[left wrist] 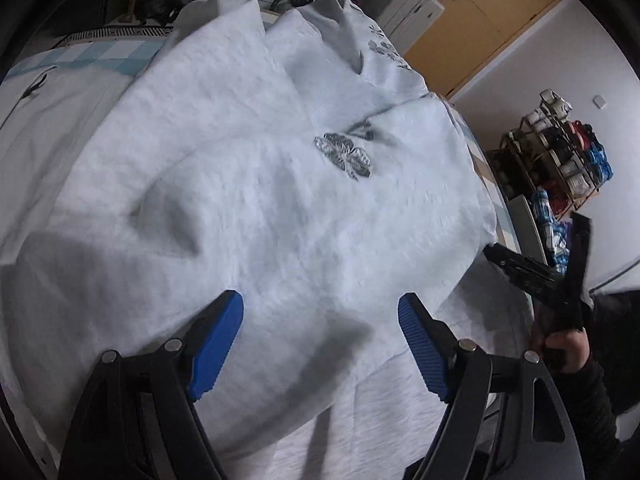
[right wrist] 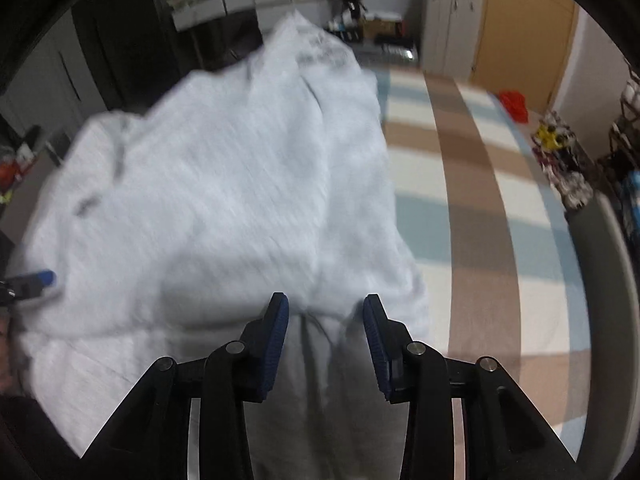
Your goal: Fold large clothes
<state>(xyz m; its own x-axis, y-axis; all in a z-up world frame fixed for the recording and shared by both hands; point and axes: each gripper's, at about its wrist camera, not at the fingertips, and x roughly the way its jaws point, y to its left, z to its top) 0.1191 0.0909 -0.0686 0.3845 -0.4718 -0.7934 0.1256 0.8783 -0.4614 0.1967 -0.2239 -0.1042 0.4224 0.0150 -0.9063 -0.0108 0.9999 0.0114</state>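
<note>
Left wrist view, nearest first: the left gripper hangs over the pale grey garment with its blue pads spread wide and nothing between them. At about 3 o'clock a hand in a dark sleeve carries the right gripper, seen side-on by the cloth's edge. The garment lies heaped on a checked bed cover, its long axis running from 6 o'clock up toward 12, with an embroidered grey flower near the middle and more stitching at about 1 o'clock. Which end is the neck or the hem cannot be told, as folds hide the outline. Beyond, at 3 o'clock, stands a wire rack of small items. Right wrist view is blurred: the jaws are partly closed around a ridge of grey cloth running between them; whether the pads press on it is unclear. The garment stretches from there toward 11 o'clock, its far end smeared.
</note>
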